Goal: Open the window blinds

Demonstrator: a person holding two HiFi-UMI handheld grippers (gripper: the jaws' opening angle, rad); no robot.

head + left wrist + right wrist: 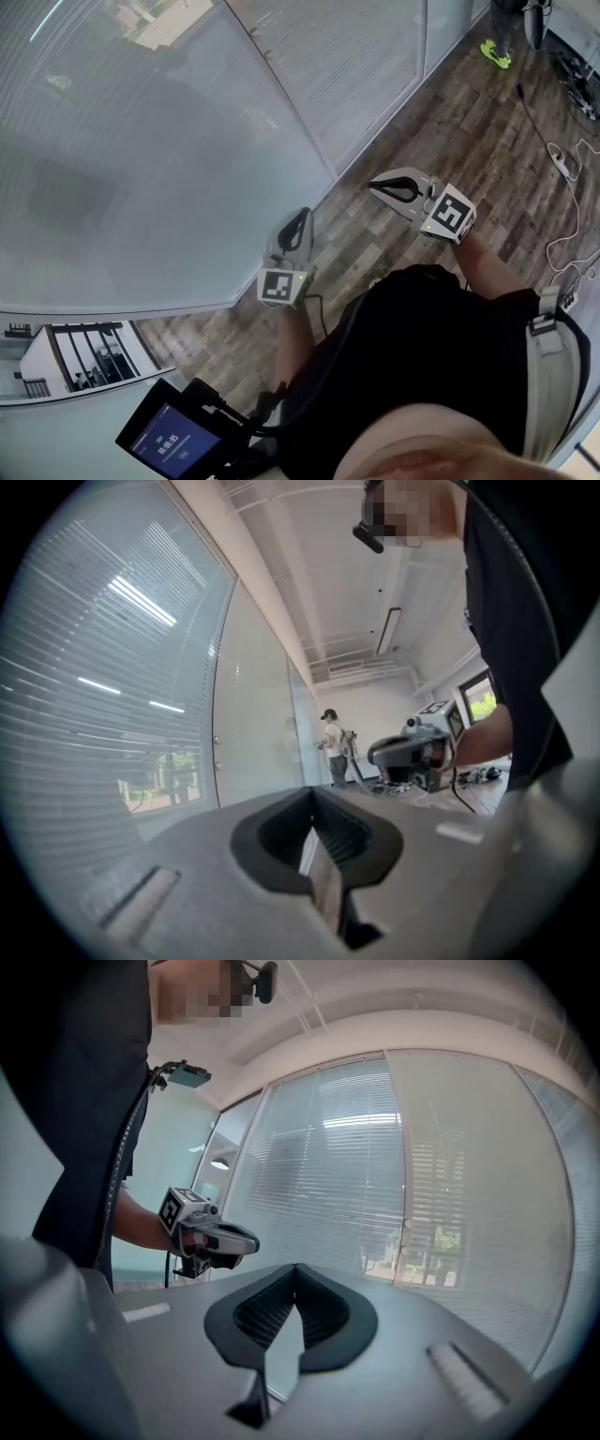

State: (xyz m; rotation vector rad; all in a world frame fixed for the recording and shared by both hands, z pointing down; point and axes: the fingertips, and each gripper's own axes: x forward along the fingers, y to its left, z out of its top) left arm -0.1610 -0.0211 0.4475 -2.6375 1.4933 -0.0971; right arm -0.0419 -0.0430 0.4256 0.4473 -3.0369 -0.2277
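Observation:
The window blinds (141, 141) hang lowered behind tall glass panes, their slats nearly flat; they also fill the left gripper view (94, 667) and the right gripper view (356, 1176). Both grippers are held in the air above the wooden floor, a short way out from the glass. My left gripper (302, 217) points toward the pane, jaws together and nothing between them (312, 803). My right gripper (377, 187) hangs further right, also shut and empty (296, 1274). Each gripper shows in the other's view: the right gripper (384, 752) and the left gripper (246, 1238). No cord or wand of the blinds is visible.
A wood-plank floor (450, 131) runs along the glass wall. A white cable and power strip (562, 164) lie on it at the right. Another person (333, 747) stands far down the room, green shoes (495, 54) showing. A small screen device (173, 436) hangs by my body.

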